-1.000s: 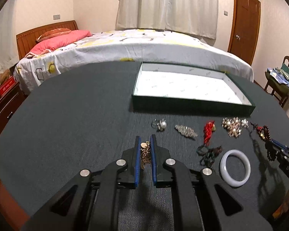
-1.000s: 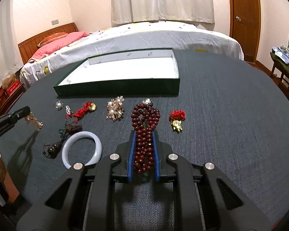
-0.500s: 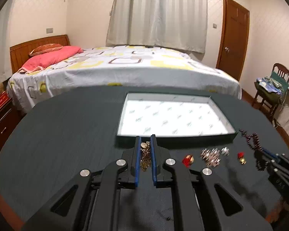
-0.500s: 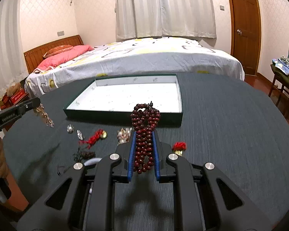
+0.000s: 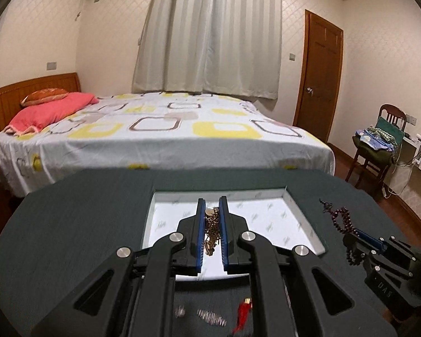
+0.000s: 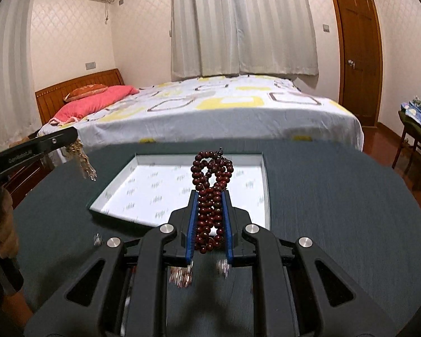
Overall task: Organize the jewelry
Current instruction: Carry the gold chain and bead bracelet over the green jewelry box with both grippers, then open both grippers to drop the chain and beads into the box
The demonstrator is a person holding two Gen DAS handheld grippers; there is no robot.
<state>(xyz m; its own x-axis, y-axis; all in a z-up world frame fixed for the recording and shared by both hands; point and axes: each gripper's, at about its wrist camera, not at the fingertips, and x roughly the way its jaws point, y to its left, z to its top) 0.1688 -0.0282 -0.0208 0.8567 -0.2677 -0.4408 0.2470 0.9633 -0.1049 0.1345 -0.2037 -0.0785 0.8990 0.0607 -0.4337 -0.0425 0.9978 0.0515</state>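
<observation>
The left gripper (image 5: 210,210) pinches a gold chain (image 5: 212,229) above the green tray (image 5: 301,219); the right gripper (image 6: 210,196) pinches a dark red bead bracelet (image 6: 212,185) in front of the tray. If released early, the dangling loops can probably snag on the tray wall.

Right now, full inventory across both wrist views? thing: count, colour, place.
tray: 1, dark green with white lining, nothing in it, on the table beyond both grippers
table: 1, dark grey-green cloth, foreground
gold chain: 1, gold, in the left gripper
bead bracelet: 1, dark red, in the right gripper
loose jewelry: several blurred pieces, silver and red, on the table under the grippers
bed: 1, white and yellow sheet, behind the table
pillow: 1, pink, by the headboard
door: 1, brown, right wall
left gripper: shut on gold chain
right gripper: shut on bead bracelet
hand: 1, left edge
</observation>
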